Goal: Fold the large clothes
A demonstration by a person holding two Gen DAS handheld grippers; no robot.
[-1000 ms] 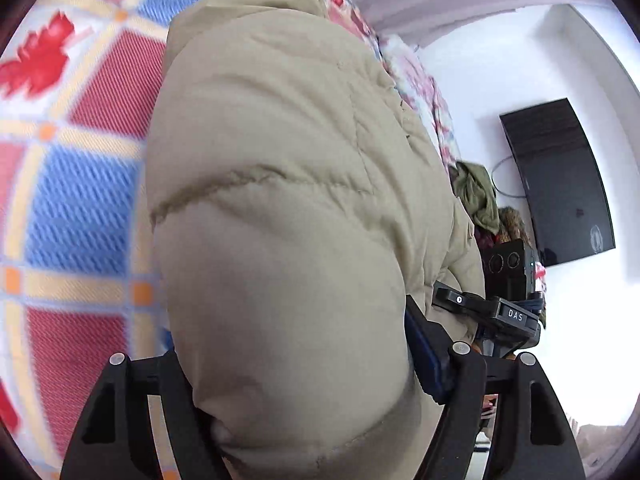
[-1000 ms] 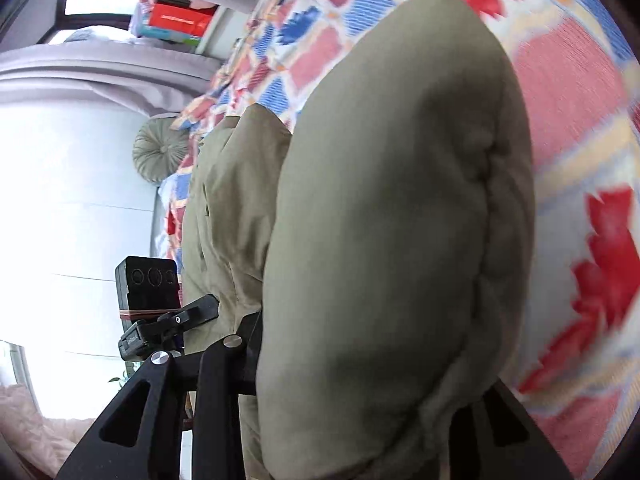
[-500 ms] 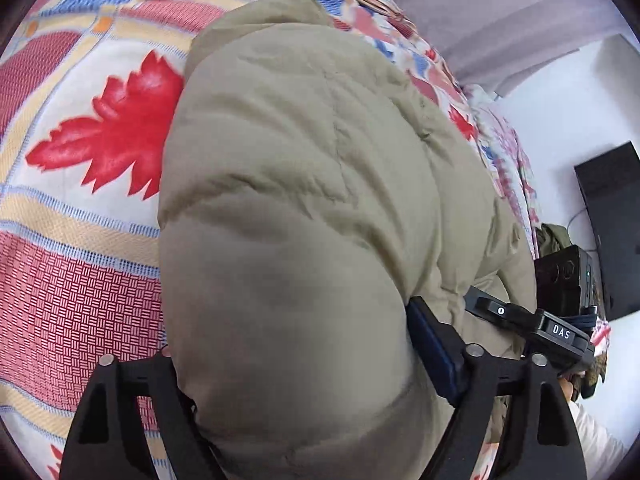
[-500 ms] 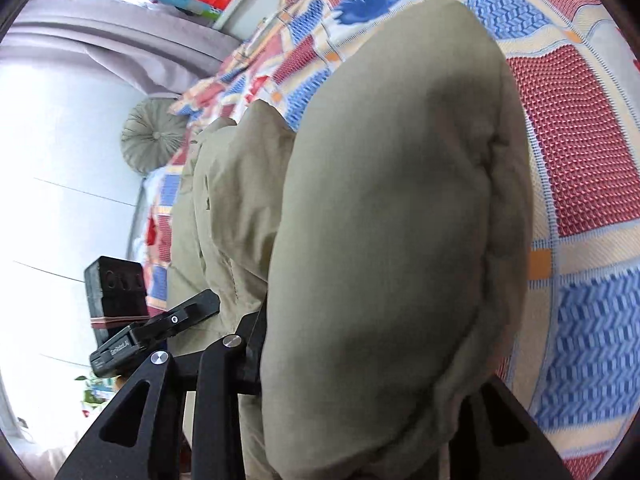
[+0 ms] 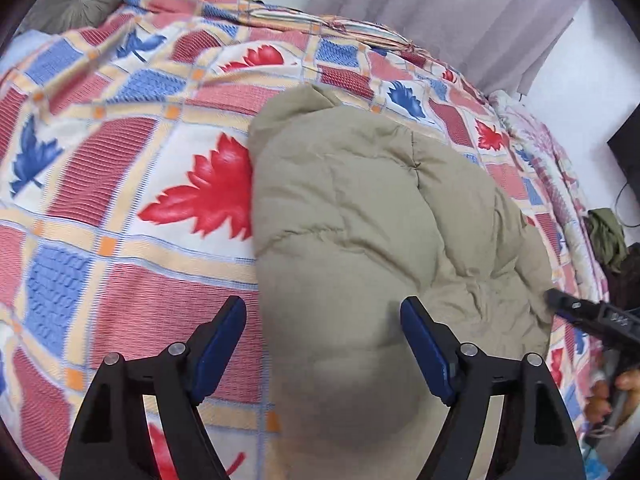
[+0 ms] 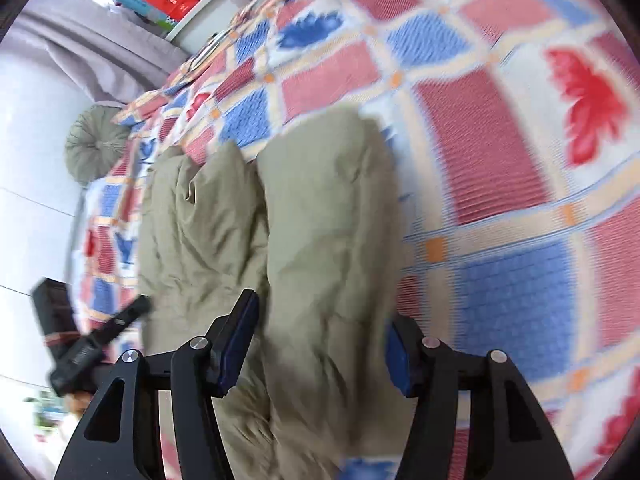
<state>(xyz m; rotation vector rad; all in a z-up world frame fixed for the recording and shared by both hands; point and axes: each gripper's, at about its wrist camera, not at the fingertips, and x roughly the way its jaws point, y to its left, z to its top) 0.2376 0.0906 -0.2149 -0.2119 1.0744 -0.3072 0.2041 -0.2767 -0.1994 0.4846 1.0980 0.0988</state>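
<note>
The khaki puffer jacket (image 5: 360, 240) is lying bunched on the maple-leaf quilt (image 5: 120, 208), both the left gripper (image 5: 324, 344) and right gripper (image 6: 320, 344) spreading wide around it; puffy, light, slippery-looking, probably best pinched at quilted seams.

Left tool (image 5: 323, 320): jaws spread wide, blue pads (image 5: 426, 350) at lower centre of the frame, gripping nothing. Right tool (image 6: 322, 318): likewise parted, blue pads (image 6: 236, 340) low in the frame. Each tool glimpsed at the other view's edge, held in a hand (image 5: 608, 398).
</note>
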